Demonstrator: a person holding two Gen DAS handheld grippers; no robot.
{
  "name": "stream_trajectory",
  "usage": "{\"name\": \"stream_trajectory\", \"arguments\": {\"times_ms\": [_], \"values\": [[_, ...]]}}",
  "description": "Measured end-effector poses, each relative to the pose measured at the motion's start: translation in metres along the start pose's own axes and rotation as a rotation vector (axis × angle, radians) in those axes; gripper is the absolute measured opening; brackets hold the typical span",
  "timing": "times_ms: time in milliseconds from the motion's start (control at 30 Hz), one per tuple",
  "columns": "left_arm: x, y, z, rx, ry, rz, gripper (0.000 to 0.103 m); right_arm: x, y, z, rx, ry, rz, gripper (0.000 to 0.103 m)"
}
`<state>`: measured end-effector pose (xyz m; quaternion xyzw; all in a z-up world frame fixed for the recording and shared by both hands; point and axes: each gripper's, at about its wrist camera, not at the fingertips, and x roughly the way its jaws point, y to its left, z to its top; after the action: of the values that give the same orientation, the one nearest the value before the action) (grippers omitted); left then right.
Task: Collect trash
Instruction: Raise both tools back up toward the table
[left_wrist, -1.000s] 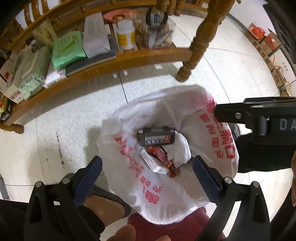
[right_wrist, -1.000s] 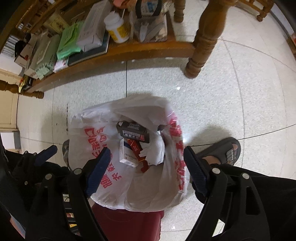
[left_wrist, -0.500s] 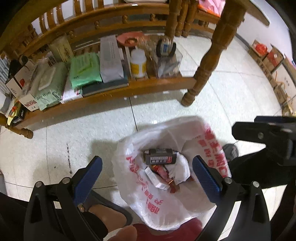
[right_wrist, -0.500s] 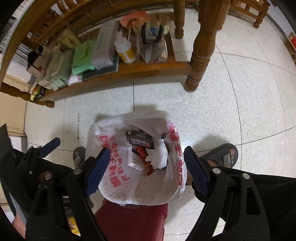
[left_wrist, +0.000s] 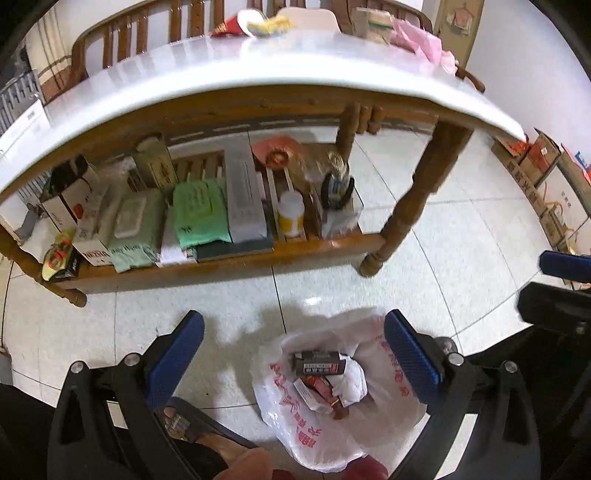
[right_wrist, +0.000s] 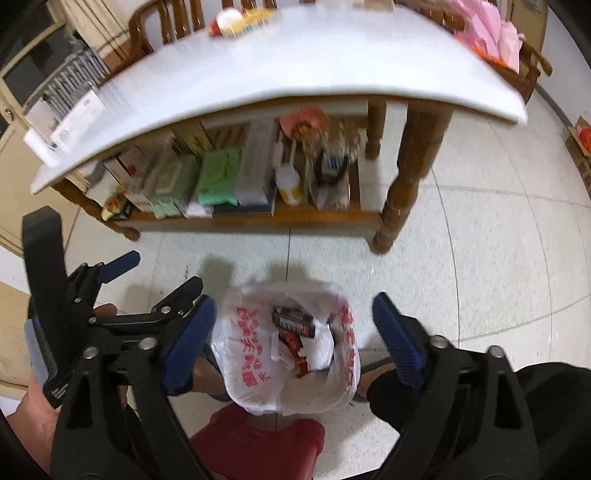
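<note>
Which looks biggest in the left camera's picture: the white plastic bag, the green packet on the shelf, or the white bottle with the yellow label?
1. White plastic bag, though it lies nearer the camera.
2. Green packet.
3. White bottle, clearly smallest.

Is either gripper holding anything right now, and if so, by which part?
Nothing is held. The left gripper has open, empty jaws; the right gripper's jaws are opening with nothing between them. The white plastic trash bag with red print sits below on the floor.

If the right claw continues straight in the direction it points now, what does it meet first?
Probably the white plastic bag on the floor, near its open mouth. The right claw, empty and opening, frames it; nothing seems to lie between, though depth is unclear.
</note>
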<state>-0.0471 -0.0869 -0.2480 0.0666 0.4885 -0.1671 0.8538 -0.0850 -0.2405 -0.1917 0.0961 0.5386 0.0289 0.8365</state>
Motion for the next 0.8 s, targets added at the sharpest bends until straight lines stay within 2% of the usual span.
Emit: {"name": "stream_trajectory", "arguments": {"times_ms": [133, 367, 600, 800], "values": [[-0.021, 0.008, 0.017, -0.012, -0.040, 0.003, 0.095, -0.029, 0.012, 0.014, -0.045, -0.066, -0.018, 0.096], [-0.064, 0.030, 0.058, -0.055, -0.132, 0.004, 0.095, -0.077, 0.025, 0.042, -0.077, -0.165, -0.007, 0.096], [-0.092, 0.060, 0.121, -0.062, -0.223, 0.038, 0.095, -0.109, 0.034, 0.092, -0.070, -0.220, -0.021, 0.096], [-0.103, 0.084, 0.185, -0.065, -0.274, 0.017, 0.095, -0.119, 0.049, 0.146, -0.044, -0.234, -0.034, 0.096]]}}
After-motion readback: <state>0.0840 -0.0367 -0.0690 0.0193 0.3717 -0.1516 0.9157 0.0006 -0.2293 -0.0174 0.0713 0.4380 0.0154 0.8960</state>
